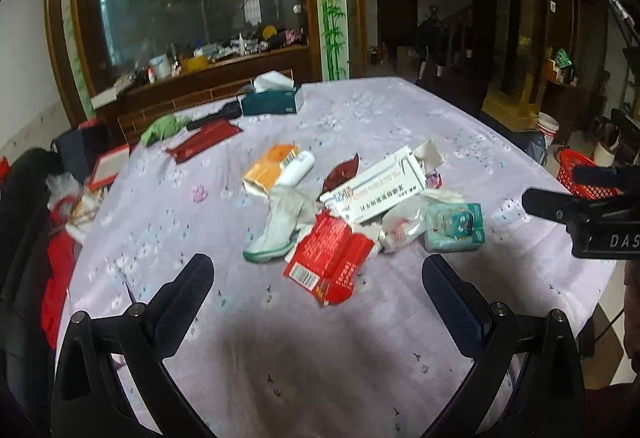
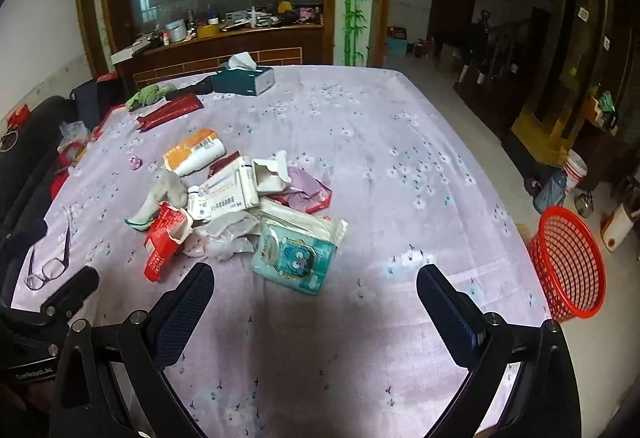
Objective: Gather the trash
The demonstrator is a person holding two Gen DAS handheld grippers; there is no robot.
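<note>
While poised over the worktop (image 2: pixel 400 142), hung spread and empty — left hand-held gripper (image 1: pixel 318 278), right hand-held gripper (image 2: pixel 314 288) — short of the trash pile (image 2: pixel 240 198).

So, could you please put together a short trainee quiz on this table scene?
1. True or false: both tools are open and hold nothing.
2. Where does the red basket stand? A on the table; B on the floor beside the table; C on a chair.
3. Fill in: the eyeglasses lie near the table's ___ edge in the right wrist view.

Key: 1 true, left tool, right tool; 2 B; 3 left.
</note>
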